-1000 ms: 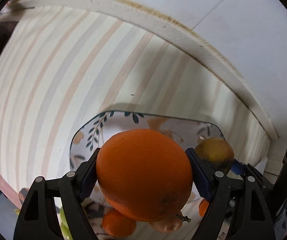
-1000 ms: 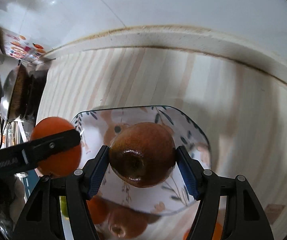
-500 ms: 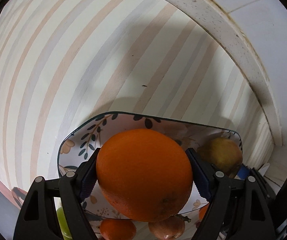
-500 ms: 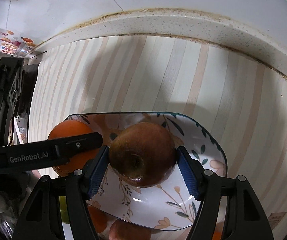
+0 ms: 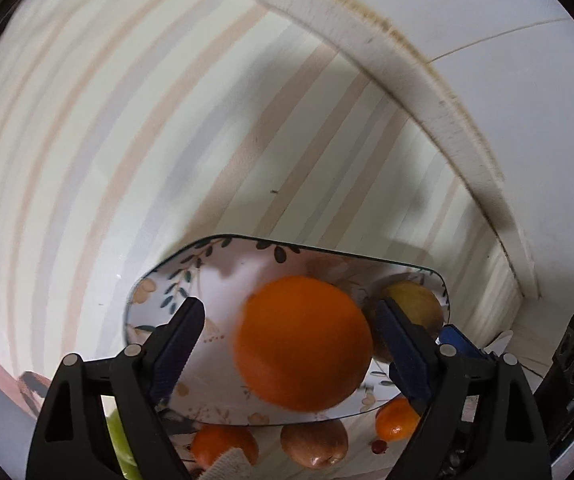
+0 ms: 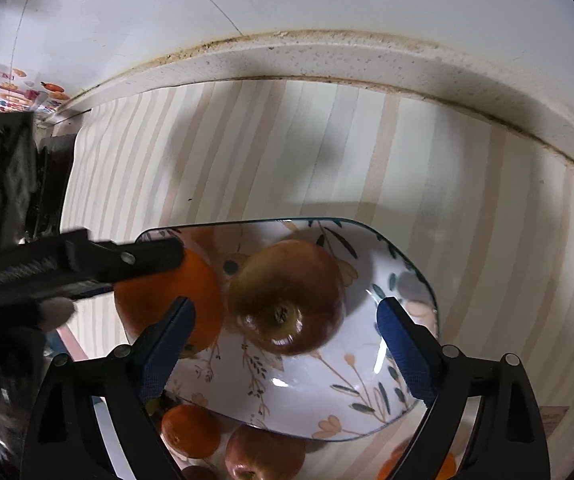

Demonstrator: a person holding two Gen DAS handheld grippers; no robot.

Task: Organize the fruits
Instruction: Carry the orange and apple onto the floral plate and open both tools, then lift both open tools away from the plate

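Both drops just happened: left hand-held gripper (image 5: 289, 344) opening, orange (image 5: 303, 344) free in plate (image 5: 367, 258); right hand-held gripper (image 6: 285, 346) opening, apple (image 6: 287, 296) beside it; more fruit waits near side.

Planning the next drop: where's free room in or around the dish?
Free: the dish's near-right floor beside the apple, and the striped mat beyond the rim. Crowded: dish's left around the orange, plus loose fruit at its near edge.
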